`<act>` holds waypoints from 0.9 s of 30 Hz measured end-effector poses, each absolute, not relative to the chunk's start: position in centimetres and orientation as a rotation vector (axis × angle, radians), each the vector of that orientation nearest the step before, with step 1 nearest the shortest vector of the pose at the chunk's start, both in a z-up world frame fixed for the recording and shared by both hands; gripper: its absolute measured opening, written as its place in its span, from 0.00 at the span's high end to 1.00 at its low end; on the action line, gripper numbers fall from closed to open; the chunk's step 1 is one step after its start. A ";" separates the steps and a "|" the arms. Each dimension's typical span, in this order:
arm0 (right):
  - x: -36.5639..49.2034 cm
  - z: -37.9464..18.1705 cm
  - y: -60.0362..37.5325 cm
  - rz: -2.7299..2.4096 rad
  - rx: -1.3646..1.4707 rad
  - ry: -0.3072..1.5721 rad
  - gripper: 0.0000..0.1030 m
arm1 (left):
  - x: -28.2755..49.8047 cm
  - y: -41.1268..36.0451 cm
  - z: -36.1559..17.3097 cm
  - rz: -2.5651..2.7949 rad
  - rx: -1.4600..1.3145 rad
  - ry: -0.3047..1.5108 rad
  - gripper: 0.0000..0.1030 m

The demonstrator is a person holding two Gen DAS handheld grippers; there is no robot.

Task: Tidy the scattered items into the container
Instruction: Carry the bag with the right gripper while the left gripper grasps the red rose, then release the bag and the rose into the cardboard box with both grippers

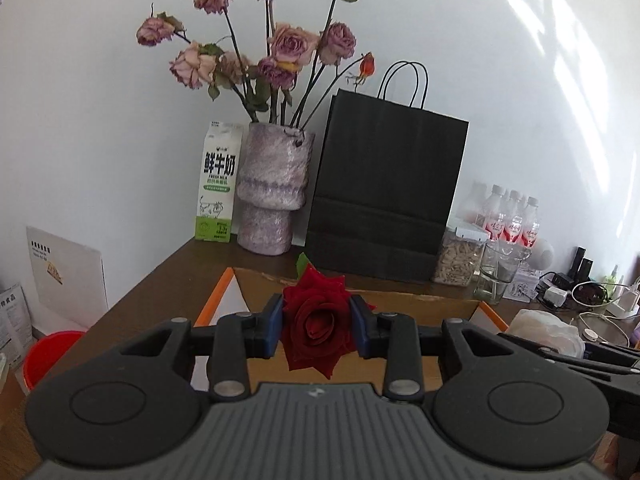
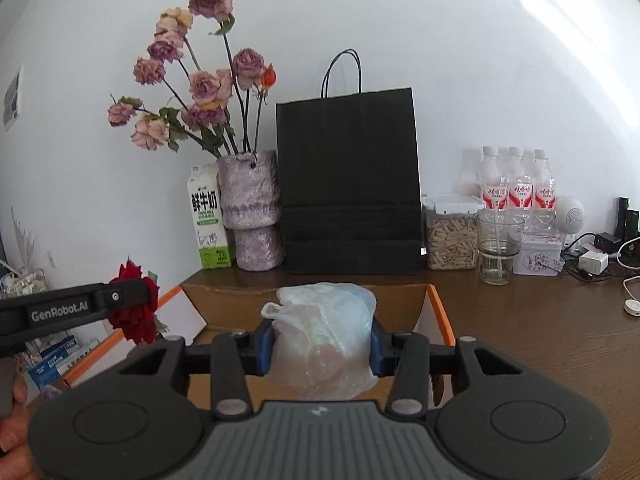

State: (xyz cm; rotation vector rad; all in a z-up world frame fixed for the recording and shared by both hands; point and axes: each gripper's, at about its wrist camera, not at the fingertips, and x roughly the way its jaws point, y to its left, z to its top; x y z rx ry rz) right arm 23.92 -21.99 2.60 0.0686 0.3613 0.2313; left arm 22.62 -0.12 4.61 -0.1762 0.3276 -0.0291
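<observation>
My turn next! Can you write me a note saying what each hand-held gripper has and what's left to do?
Left hand-held gripper: shut on the red rose, held above the cardboard box.
Right hand-held gripper: shut on the crumpled plastic bag, also over the box.
Done: both items picked up and brought to the box.
Left: lower each one in and open the jaws. What already lies inside the box cannot be seen.
</observation>
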 end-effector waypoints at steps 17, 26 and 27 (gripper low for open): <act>24.3 0.3 -20.5 0.231 0.021 0.435 0.57 | 23.3 -1.0 2.7 -0.018 -0.129 0.426 0.59; 23.1 0.4 -20.1 0.209 -0.004 0.382 0.02 | 21.6 -1.1 3.6 0.072 -0.119 0.314 0.00; 23.0 0.5 -20.1 0.206 -0.005 0.379 0.01 | 21.7 -1.0 3.6 0.074 -0.120 0.316 0.00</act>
